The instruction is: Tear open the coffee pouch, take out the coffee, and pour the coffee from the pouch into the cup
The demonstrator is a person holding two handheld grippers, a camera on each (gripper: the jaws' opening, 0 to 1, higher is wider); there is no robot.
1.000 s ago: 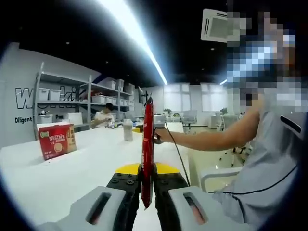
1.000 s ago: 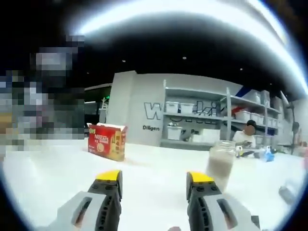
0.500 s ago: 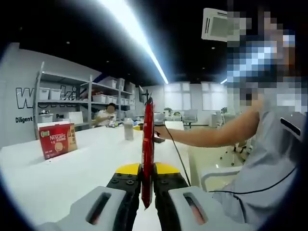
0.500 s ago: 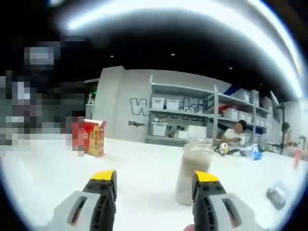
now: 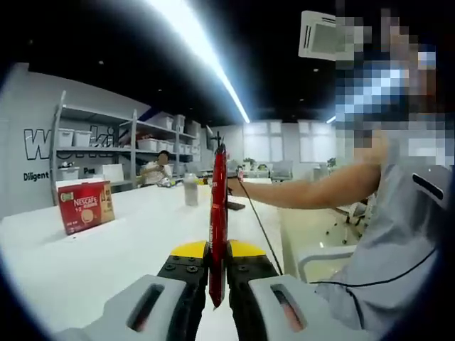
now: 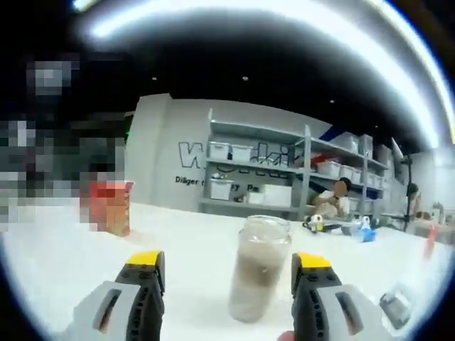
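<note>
In the left gripper view my left gripper (image 5: 217, 278) has its jaws pressed together on the lower part of a red coffee pouch (image 5: 218, 213), which stands upright and edge-on, rising straight up out of the grip. Everything else I place against the white table (image 5: 106, 249) below it. A red coffee box (image 5: 85, 206) stands on the table to the left of the pouch and farther back. A small cup (image 5: 190, 191), really a pale jar, stands on the table just left of the pouch's upper half and well behind it. To the right of the pouch a person's bare arm (image 5: 306, 195) stretches out over the table toward the far end (the hand is too small for me to tell what it holds), and a thin dark cable (image 5: 259, 227) runs down from it across the table. A person in a grey shirt (image 5: 398, 234) sits at the right edge.

In the right gripper view my right gripper (image 6: 229, 273) is spread wide with nothing between its yellow-tipped jaws. The cup (image 6: 257, 268) stands upright on the table (image 6: 178, 249) between and beyond the jaws, nearer the right one, and I cannot tell whether either jaw touches it. It is cloudy, with a lid-like rim. The coffee box (image 6: 114, 206) sits on the table to the left of the cup, partly blurred. Grey shelves with white bins (image 6: 284, 177) line the wall behind the table.
</note>
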